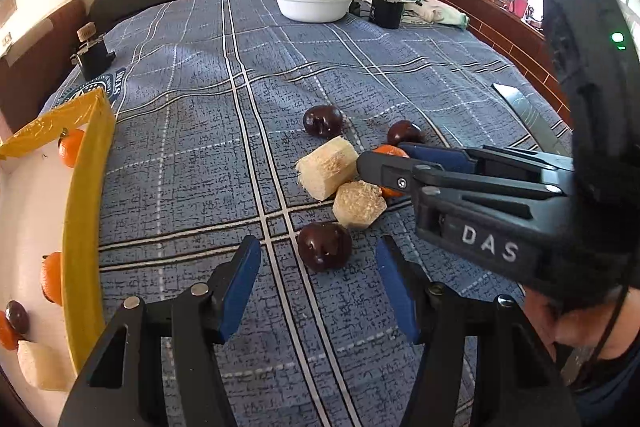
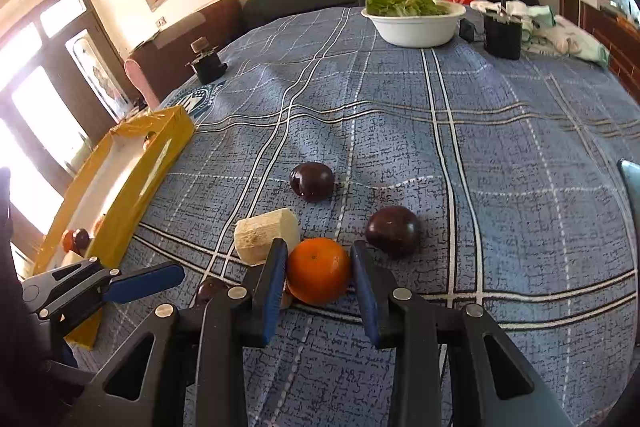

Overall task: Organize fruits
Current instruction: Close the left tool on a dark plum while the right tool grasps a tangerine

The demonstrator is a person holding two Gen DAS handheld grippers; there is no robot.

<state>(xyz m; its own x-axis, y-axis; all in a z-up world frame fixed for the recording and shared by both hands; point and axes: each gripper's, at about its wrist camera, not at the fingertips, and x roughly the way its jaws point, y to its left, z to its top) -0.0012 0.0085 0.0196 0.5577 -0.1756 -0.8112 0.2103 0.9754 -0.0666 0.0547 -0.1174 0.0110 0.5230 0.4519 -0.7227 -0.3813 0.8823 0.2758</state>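
Note:
In the right wrist view my right gripper is shut on an orange that rests on the blue checked cloth. Around it lie dark plums and a pale cane chunk. In the left wrist view my left gripper hangs open over the cloth. A plum lies between its fingertips without touching the pads. Two cane chunks sit just beyond it. The right gripper reaches in from the right. A yellow-rimmed tray at the left holds oranges, a plum and a cane piece.
A white bowl of lettuce stands at the far end. A black device and crumpled cloths are beside the bowl. Another black device sits at the far left corner. A knife blade lies on the right.

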